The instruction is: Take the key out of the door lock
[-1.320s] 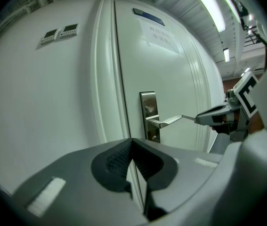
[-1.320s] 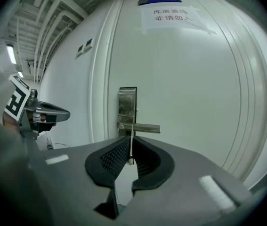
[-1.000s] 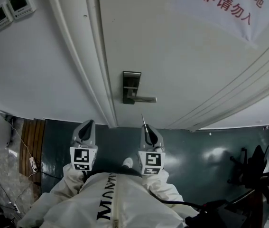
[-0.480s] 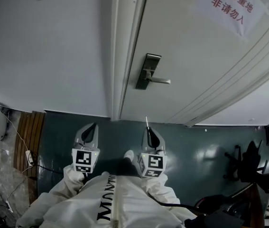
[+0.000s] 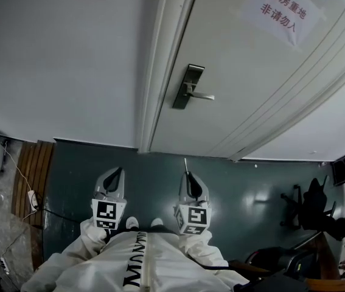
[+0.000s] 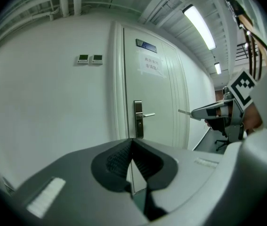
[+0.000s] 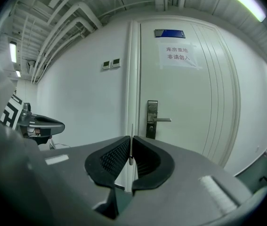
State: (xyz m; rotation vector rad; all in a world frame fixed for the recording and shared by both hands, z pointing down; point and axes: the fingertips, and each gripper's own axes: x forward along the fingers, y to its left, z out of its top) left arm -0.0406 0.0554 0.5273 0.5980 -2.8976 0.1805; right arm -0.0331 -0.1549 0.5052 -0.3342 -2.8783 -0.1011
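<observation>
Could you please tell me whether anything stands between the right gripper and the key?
Nothing does: the right gripper is shut on the key, whose blade sticks out beyond the jaws. The door lock stands apart from it, across the floor.

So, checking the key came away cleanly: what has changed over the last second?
The person backed away: the door lock now sits farther from both grippers, with more floor between. Nothing grabbed or released. The right gripper still pinches the key; the left gripper stays shut, empty.
</observation>
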